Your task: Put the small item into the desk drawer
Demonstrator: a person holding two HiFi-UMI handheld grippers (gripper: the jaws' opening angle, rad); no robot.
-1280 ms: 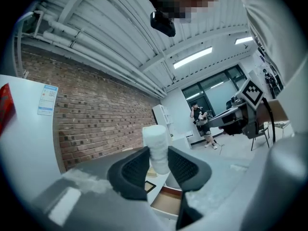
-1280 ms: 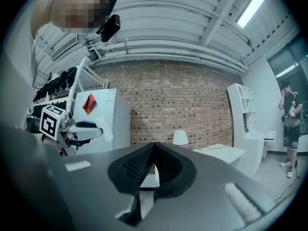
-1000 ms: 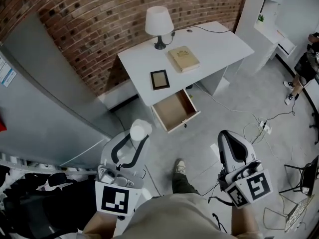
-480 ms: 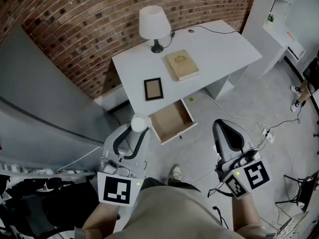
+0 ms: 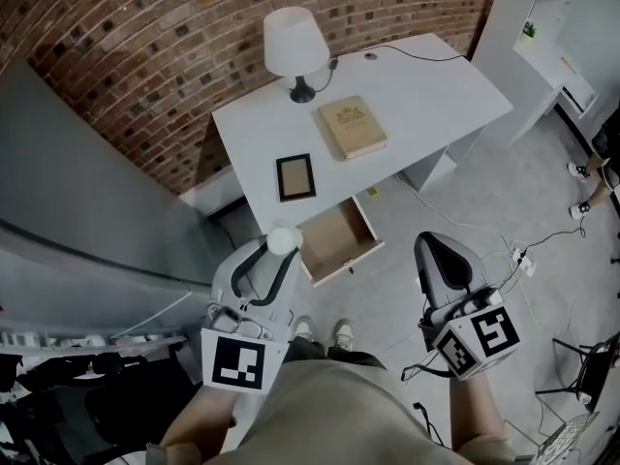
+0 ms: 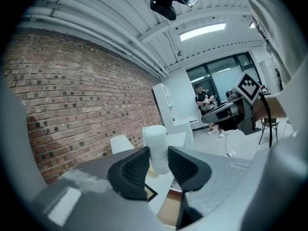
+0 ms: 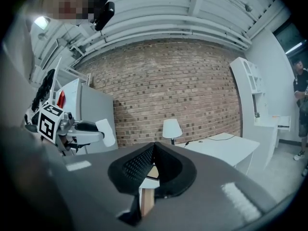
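Note:
My left gripper point(image 5: 274, 258) is shut on a small white cylinder point(image 5: 283, 240), held in the air just left of the open desk drawer point(image 5: 337, 241). In the left gripper view the cylinder point(image 6: 155, 137) stands upright between the dark pads of the left gripper point(image 6: 158, 159). The drawer's wooden inside looks empty. My right gripper point(image 5: 438, 256) hangs over the floor to the drawer's right, shut with nothing in it. In its own view the right gripper point(image 7: 153, 150) has its jaws pressed together, and the left gripper with the cylinder point(image 7: 107, 132) shows at the left.
The white desk point(image 5: 426, 90) stands against a brick wall and carries a lamp point(image 5: 294, 45), a book point(image 5: 352, 127) and a picture frame point(image 5: 294, 176). A grey cabinet point(image 5: 87, 231) fills the left. Cables and a power strip point(image 5: 513, 257) lie on the floor at right; a person point(image 5: 603, 158) stands at the far right edge.
The desk and drawer have come closer in the head view. My left gripper with the cylinder has moved right, nearer the drawer's left side. The right gripper has barely shifted.

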